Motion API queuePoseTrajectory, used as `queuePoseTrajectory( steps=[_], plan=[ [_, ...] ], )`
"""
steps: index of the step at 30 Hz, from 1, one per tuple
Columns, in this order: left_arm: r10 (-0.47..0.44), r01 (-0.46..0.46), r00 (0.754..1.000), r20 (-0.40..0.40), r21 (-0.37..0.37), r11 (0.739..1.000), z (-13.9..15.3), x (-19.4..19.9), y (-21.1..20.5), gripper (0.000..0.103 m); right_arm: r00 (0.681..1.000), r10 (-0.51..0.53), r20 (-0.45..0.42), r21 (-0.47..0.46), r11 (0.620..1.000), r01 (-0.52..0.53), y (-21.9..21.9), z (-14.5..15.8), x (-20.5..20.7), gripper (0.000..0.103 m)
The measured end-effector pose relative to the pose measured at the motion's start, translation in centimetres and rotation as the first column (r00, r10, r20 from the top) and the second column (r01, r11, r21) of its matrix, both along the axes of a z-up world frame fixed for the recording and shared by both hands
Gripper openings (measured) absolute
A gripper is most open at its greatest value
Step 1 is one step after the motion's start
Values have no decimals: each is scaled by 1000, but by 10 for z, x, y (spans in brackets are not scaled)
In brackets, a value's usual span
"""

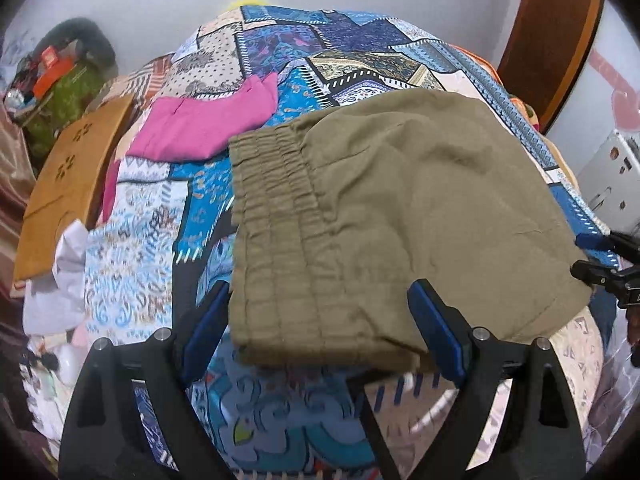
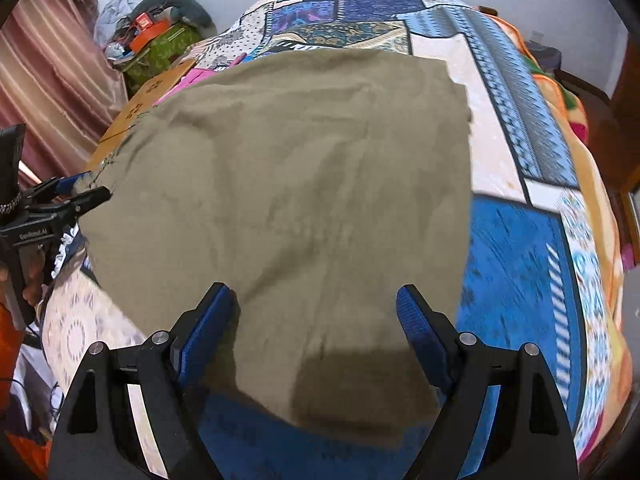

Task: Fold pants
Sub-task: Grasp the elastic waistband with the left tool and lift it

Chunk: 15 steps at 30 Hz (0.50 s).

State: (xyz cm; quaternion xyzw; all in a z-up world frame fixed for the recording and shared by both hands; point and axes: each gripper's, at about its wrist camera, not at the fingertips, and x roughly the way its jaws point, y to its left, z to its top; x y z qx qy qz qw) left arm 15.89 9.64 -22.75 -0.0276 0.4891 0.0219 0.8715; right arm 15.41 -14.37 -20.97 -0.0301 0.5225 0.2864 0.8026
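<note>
Olive-green pants [image 1: 384, 216] lie folded on a patterned blue bedspread [image 1: 160, 248], elastic waistband to the left. My left gripper [image 1: 320, 300] is open, its blue-padded fingers straddling the near waistband corner just above the cloth. In the right wrist view the pants [image 2: 300, 200] fill the middle, and my right gripper [image 2: 316, 300] is open over their near edge, holding nothing. The left gripper also shows at the left edge of the right wrist view [image 2: 80, 192], at the cloth's corner. The right gripper shows at the right edge of the left wrist view [image 1: 592, 256].
A pink garment [image 1: 200, 124] lies on the bed beyond the waistband. A brown cardboard box [image 1: 68, 184] and white cloth [image 1: 60, 280] sit at the bed's left. Cluttered items [image 1: 60, 76] stand by the wall. A wooden door [image 1: 552, 40] is at the right.
</note>
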Motion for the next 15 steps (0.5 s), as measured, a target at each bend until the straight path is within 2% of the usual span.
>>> queuePoseTrajectory(
  steps=[3, 9, 11, 15],
  plan=[
    [13, -14, 1000, -2, -14, 1000, 3, -7, 4, 90, 999, -36, -16, 22, 999, 36, -12, -2, -5, 82],
    [40, -41, 999, 16, 30, 999, 17, -26, 14, 90, 999, -52, 5, 16, 999, 52, -17, 7, -13, 82],
    [78, -78, 997, 17, -4, 997, 23, -31, 26, 90, 998, -46, 35, 26, 999, 45, -14, 19, -15, 82],
    [140, -142, 990, -19, -156, 978, 22, -37, 48, 90, 992, -32, 119, 58, 998, 25, 2, 44, -12, 82]
  ],
)
